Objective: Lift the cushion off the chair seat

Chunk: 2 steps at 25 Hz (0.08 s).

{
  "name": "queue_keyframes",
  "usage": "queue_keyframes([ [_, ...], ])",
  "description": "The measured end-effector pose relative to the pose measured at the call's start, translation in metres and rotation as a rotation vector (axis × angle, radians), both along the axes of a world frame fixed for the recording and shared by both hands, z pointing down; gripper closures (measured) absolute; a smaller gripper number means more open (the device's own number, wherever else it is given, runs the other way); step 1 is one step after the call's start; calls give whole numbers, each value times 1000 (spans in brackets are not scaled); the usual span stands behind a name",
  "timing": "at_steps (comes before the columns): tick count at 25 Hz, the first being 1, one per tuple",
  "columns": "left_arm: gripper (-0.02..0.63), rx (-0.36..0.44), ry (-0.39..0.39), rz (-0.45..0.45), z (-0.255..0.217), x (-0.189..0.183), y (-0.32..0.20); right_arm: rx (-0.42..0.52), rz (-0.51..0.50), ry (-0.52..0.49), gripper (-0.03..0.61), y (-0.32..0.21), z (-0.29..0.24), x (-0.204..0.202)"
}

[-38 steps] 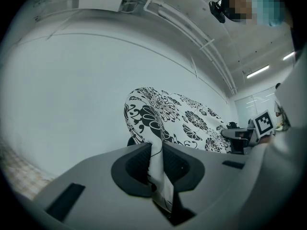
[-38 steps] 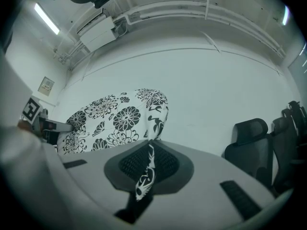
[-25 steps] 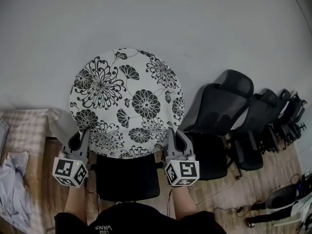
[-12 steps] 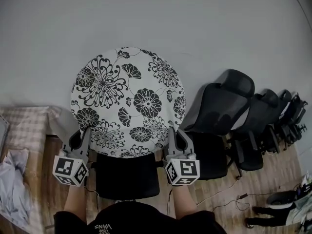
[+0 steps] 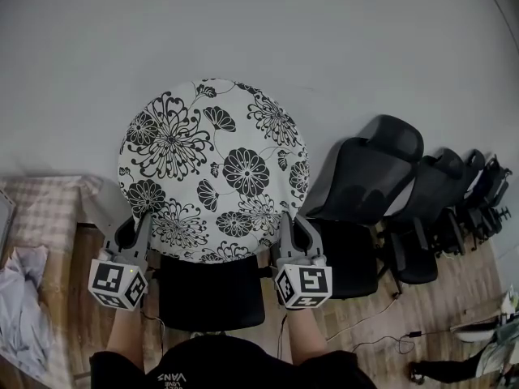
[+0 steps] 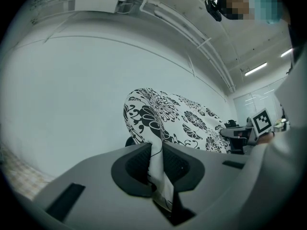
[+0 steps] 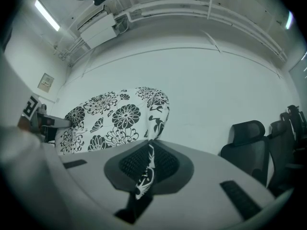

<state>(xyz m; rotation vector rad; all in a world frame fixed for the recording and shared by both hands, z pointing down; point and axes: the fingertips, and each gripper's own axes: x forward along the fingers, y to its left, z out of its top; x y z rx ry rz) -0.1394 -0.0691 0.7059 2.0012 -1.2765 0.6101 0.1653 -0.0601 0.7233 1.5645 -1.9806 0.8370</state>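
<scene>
A round white cushion [image 5: 212,168] with black flower print hangs in the air above the black chair seat [image 5: 211,292], clear of it. My left gripper [image 5: 134,232] is shut on the cushion's lower left edge, and my right gripper [image 5: 292,227] is shut on its lower right edge. In the left gripper view the cushion [image 6: 168,121] rises from the pinched fabric between the jaws of the left gripper [image 6: 157,169]. The right gripper view shows the cushion [image 7: 115,121] with its edge clamped in the right gripper [image 7: 146,164].
A row of black office chairs [image 5: 381,181] lines the wall to the right. At the left sits a checked cloth surface [image 5: 40,217] with crumpled white material [image 5: 20,306]. Cables [image 5: 381,339] trail over the wooden floor. A plain grey wall stands behind the cushion.
The cushion and both grippers have barely shifted. A dark object on the floor at the lower right has slid out toward the frame's edge.
</scene>
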Motion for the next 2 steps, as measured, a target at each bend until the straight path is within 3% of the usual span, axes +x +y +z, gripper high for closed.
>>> queue_keyframes([
  [2, 569, 2, -2, 2, 0, 0, 0, 0, -2, 3, 552, 0, 1, 0],
])
